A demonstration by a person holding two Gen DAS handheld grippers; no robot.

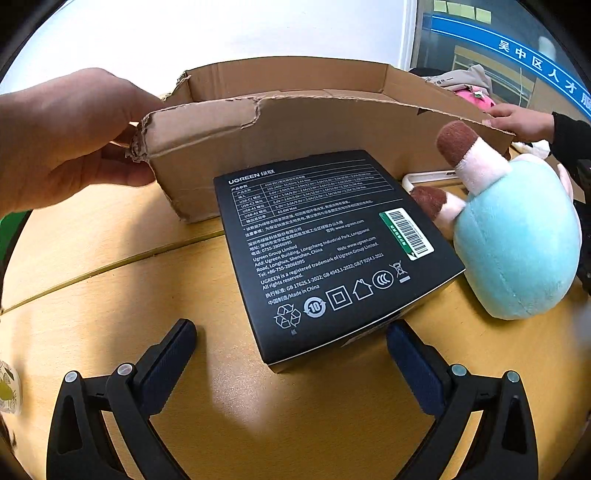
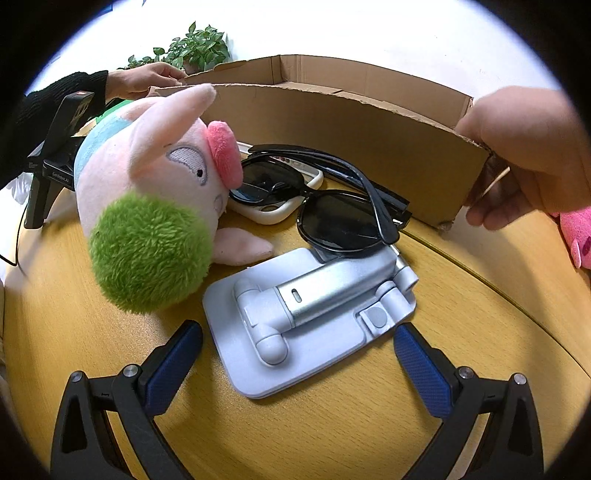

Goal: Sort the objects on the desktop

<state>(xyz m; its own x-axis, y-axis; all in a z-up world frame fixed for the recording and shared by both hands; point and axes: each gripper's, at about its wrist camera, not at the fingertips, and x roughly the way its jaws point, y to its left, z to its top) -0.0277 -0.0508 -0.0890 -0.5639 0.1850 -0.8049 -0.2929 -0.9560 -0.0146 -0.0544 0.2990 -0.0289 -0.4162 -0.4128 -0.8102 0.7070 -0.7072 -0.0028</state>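
Black charger box (image 1: 332, 251) flat on wooden desk (image 1: 110, 295) beside plush pig (image 2: 155, 206), sunglasses (image 2: 332, 206) over folded phone stand (image 2: 314, 314), cardboard tray (image 1: 295, 122) behind, left gripper (image 1: 291, 354) and right gripper (image 2: 299, 350) both spread wide, holding nothing.

From my feed this reads as an office. I'm over a pale wooden desk (image 2: 461, 295) with a seam across its top, set against a plain white wall (image 1: 221, 33). In the left wrist view a glass partition (image 1: 491, 74) carries a blue band with white Chinese characters (image 1: 535, 59), and yellow sticky notes (image 1: 463, 9) sit on the glass above it. In the right wrist view a potted green plant (image 2: 195, 48) stands at the wall. A torn cardboard box (image 2: 332, 122) and a boxed UGREEN charger (image 1: 325, 243) lie among the desk clutter.
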